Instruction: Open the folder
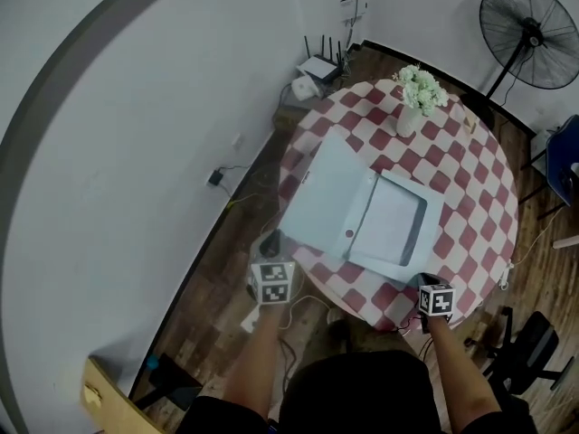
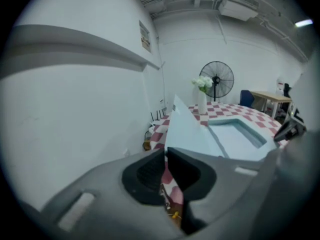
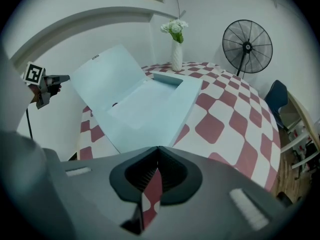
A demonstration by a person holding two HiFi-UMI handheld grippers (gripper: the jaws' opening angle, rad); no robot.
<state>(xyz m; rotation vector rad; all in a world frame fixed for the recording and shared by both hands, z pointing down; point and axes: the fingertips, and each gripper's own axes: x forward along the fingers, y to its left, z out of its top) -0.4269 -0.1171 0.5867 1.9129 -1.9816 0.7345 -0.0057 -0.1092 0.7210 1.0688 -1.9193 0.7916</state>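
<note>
- Already the folder (image 1: 389, 220) lies open on the checked table (image 1: 470, 197), its lid (image 1: 326, 193) leaning past the left edge.
- The left gripper (image 2: 165, 153) hangs just off that lid, jaws opening, nothing between them.
- The right gripper (image 3: 157, 149) sits pinched together, empty.
- We advise drawing the left gripper clear sideways, so it cannot snag the lid.

I take this for an office or studio room, though I can't be sure. Ahead of my right gripper (image 3: 157, 150) stands a round table in a red-and-white checked cloth (image 3: 235, 129) with a white vase of white flowers (image 3: 176, 56). Beyond it are a black pedestal fan (image 3: 247, 46), a wood-plank floor (image 1: 217, 287) and a white router with black aerials (image 1: 318, 66).
</note>
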